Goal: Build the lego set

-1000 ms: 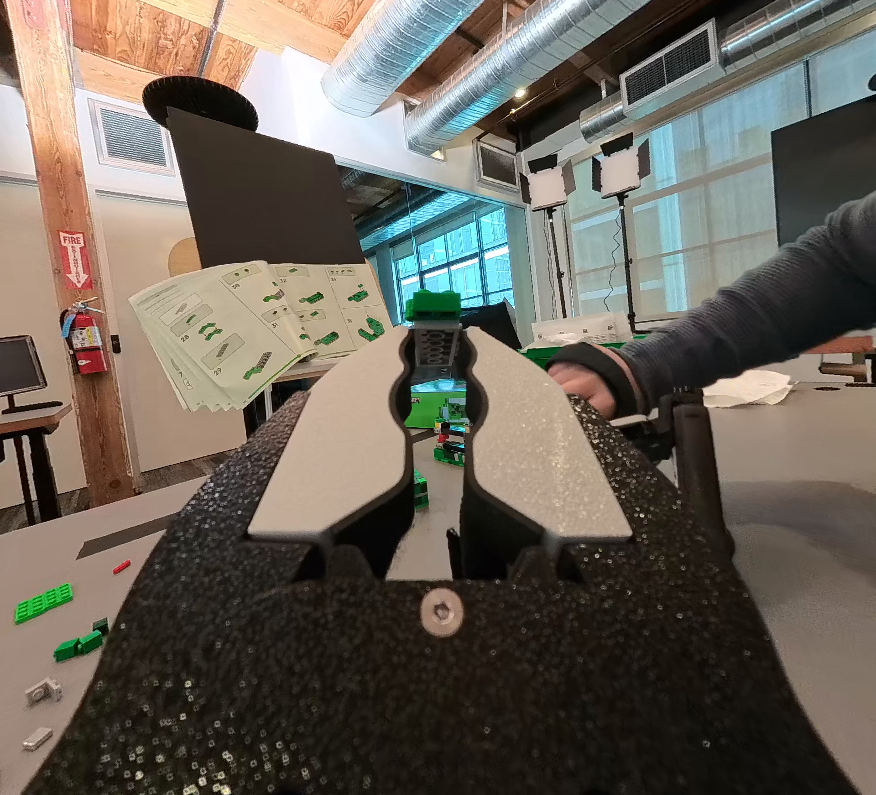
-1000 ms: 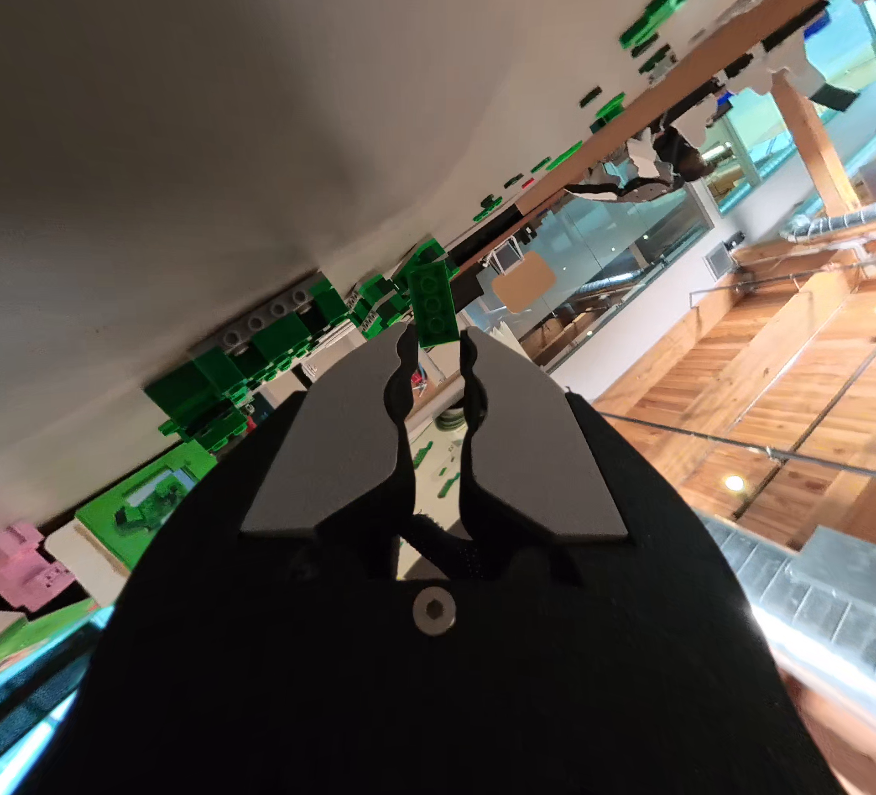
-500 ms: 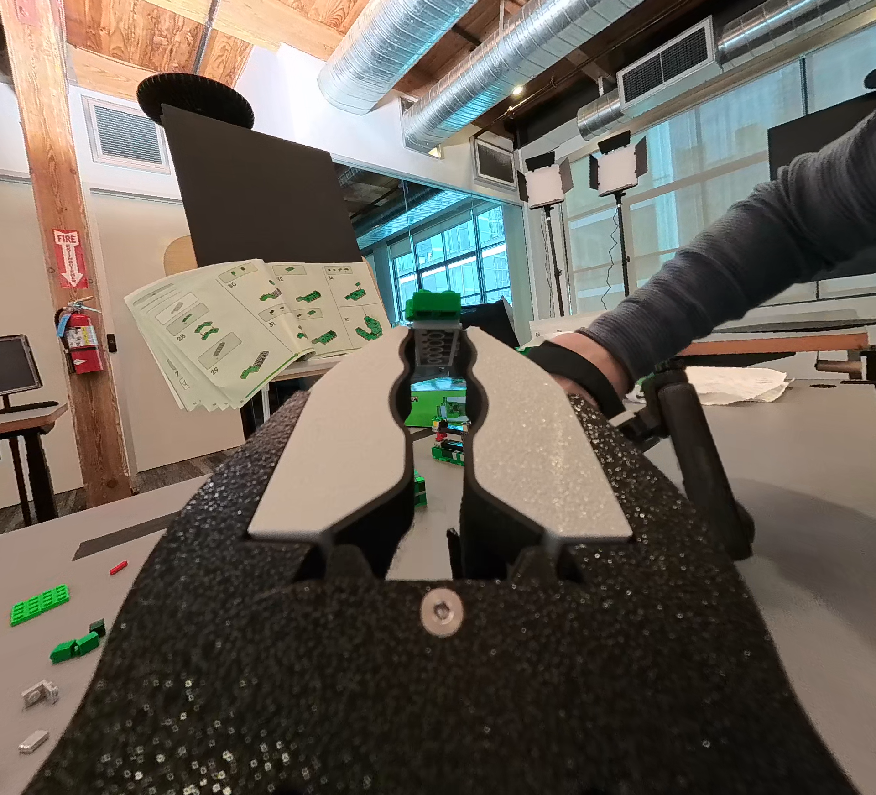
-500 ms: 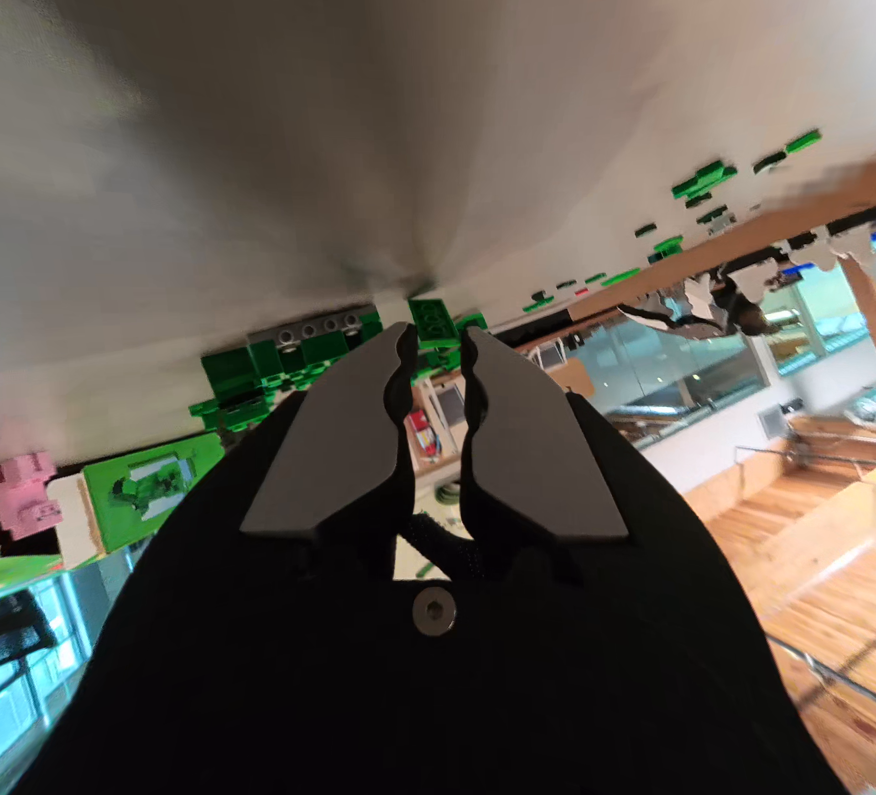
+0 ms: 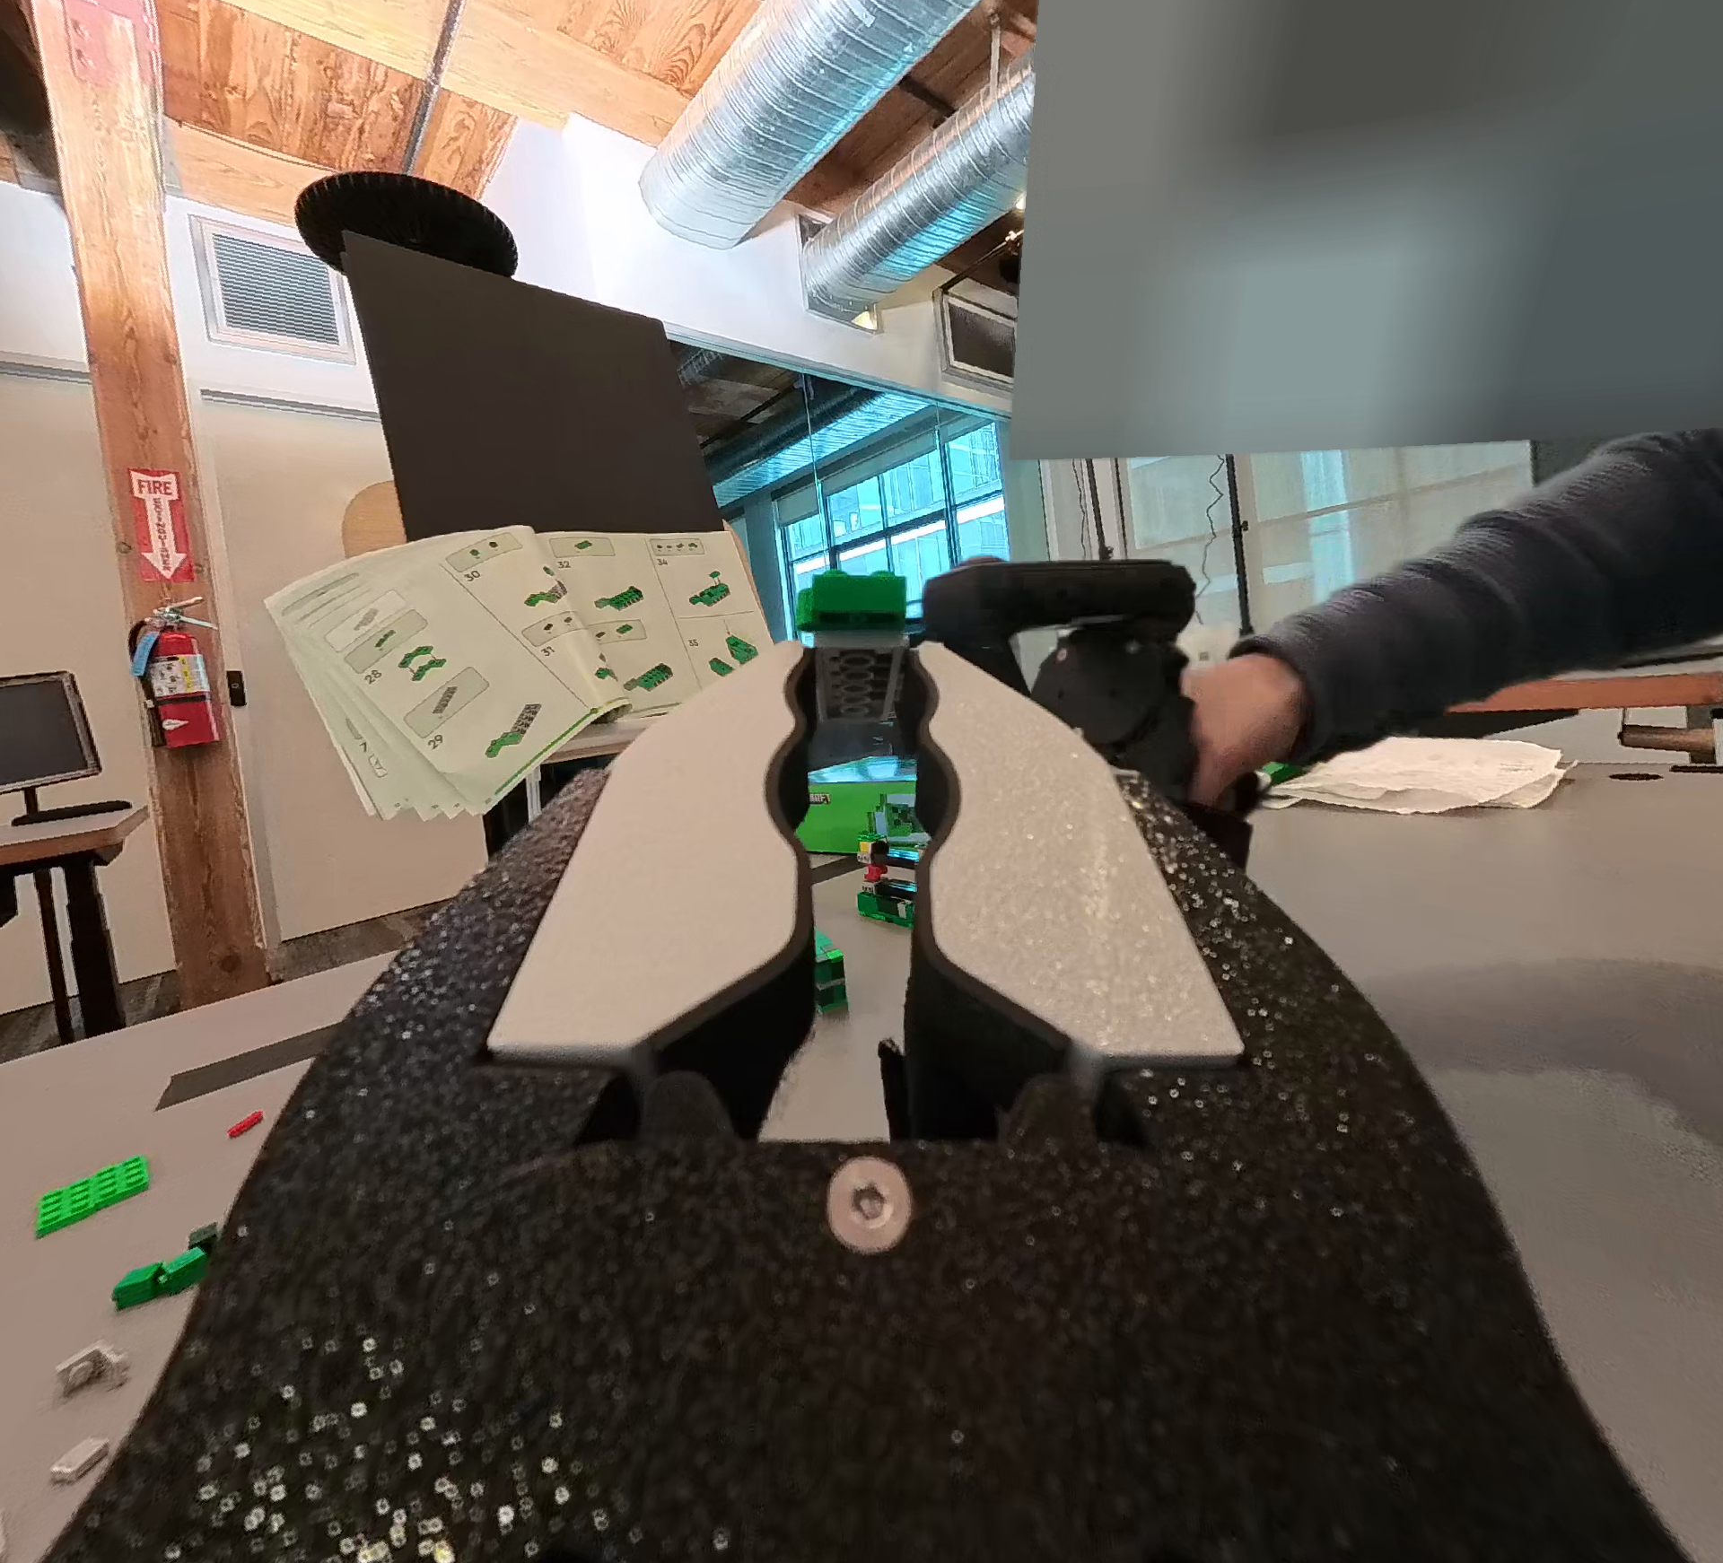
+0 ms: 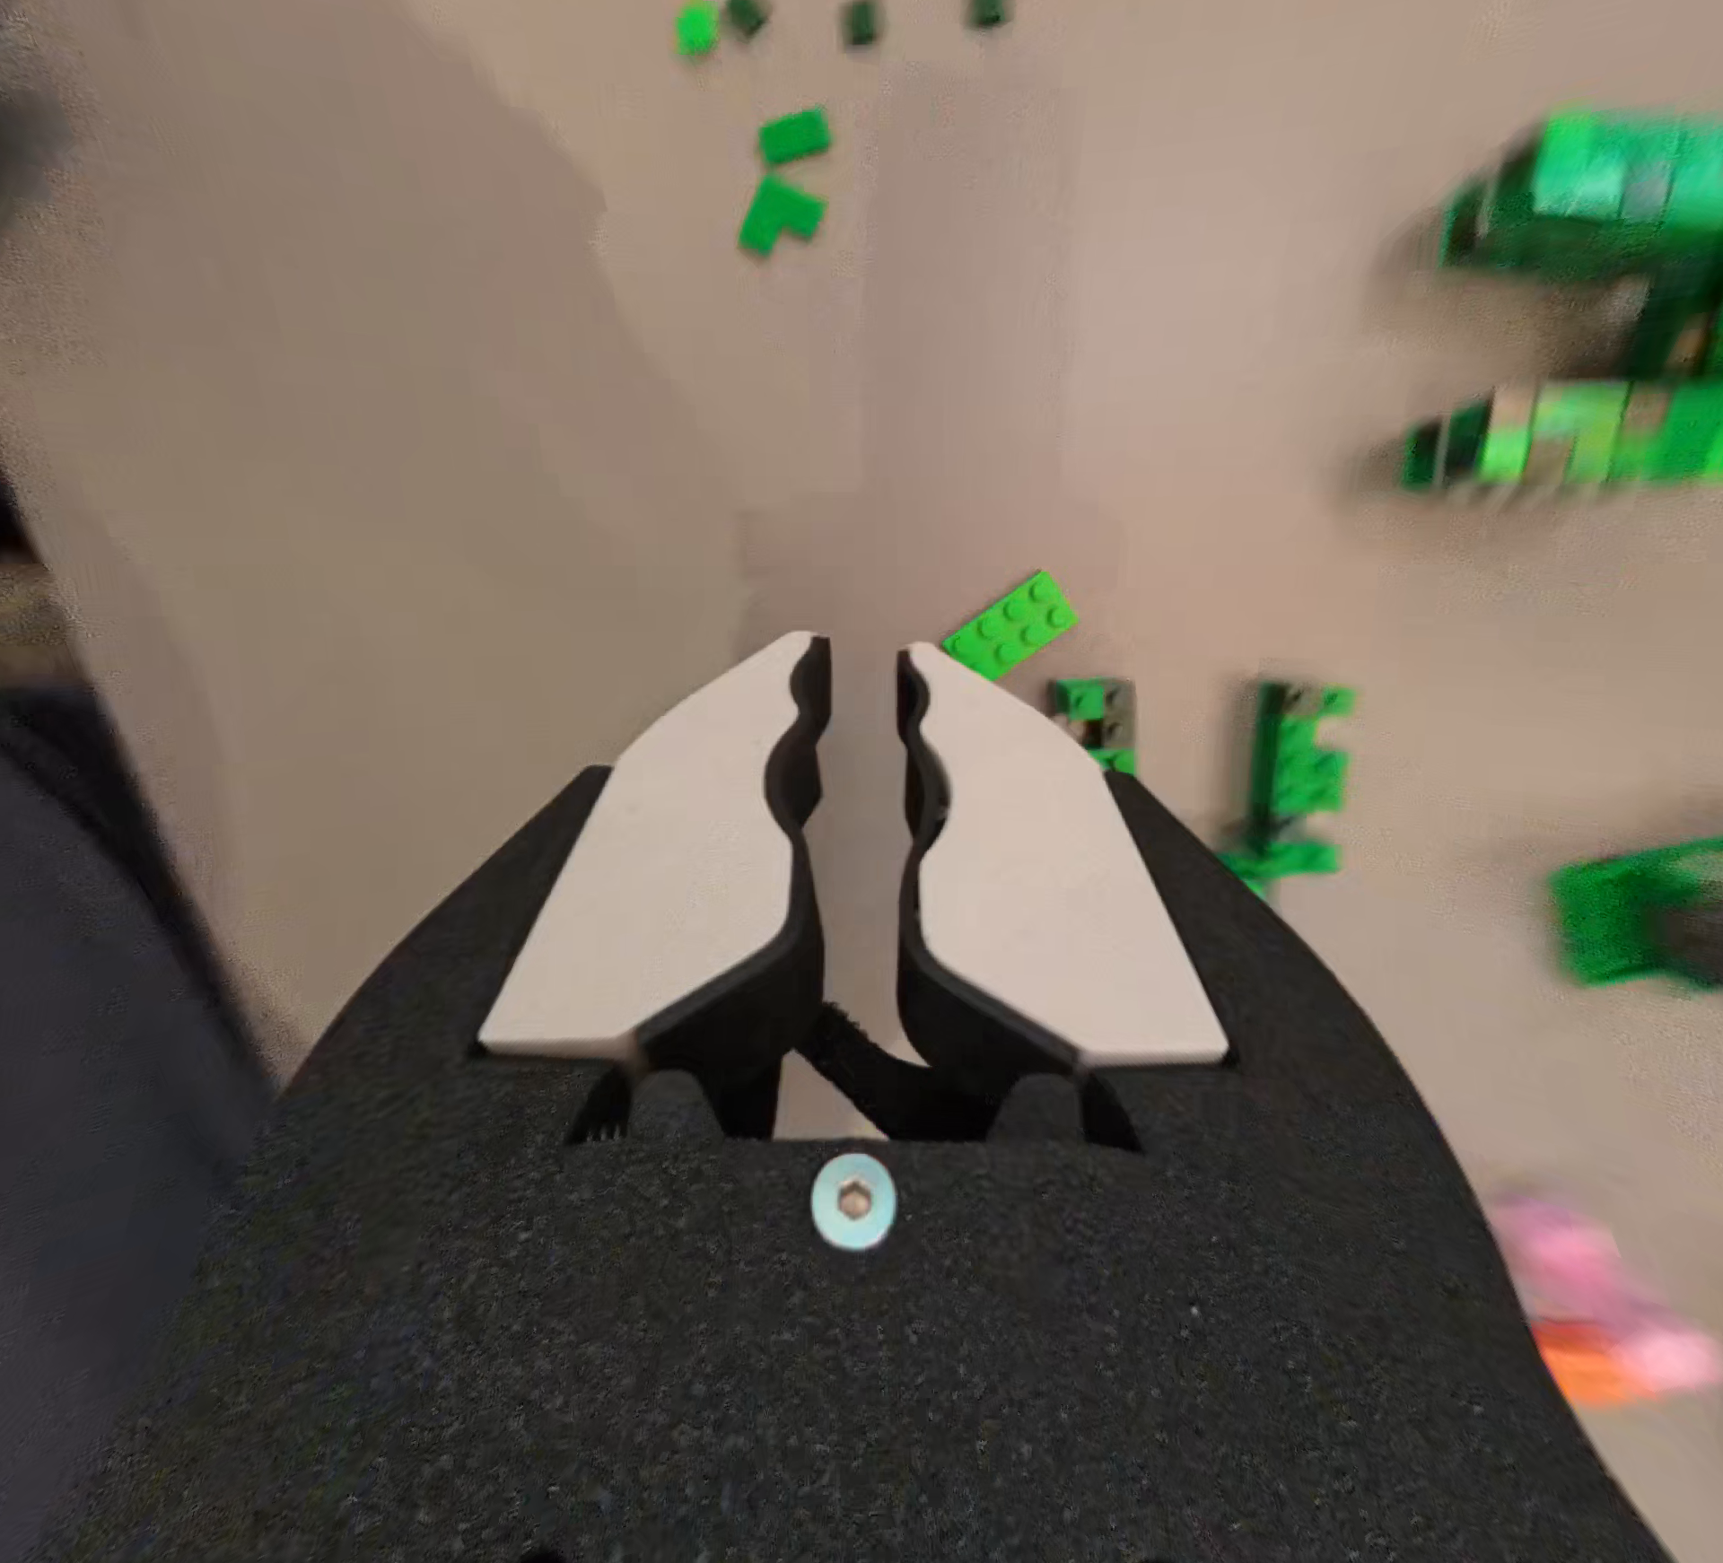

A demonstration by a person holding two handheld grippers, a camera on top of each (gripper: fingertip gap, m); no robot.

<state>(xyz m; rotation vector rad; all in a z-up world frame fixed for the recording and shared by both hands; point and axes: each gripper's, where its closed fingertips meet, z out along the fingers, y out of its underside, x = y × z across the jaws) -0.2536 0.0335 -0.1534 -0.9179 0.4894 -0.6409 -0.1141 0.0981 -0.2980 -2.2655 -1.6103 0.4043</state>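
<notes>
A: Grey-and-green assembly (image 5: 853,642): location?
B: Clamped in your left gripper (image 5: 858,665), above the counter (image 5: 1454,912).
A: Right gripper (image 6: 862,656)?
B: Narrow, empty; its green brick from 0.5 s ago is gone. Green plate (image 6: 1012,621) lies beside it.

Left tongs (image 5: 860,661) clamped level; right tongs (image 6: 862,651) slightly parted, empty, pointing down.

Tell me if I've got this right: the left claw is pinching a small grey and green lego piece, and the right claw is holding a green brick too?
Only partly. The left claw does pinch the grey and green lego piece. But the right wrist view shows the right claw holding nothing: only bare table shows in the narrow gap between its fingers. The bright green plate lies on the table just beyond its tip.
</notes>
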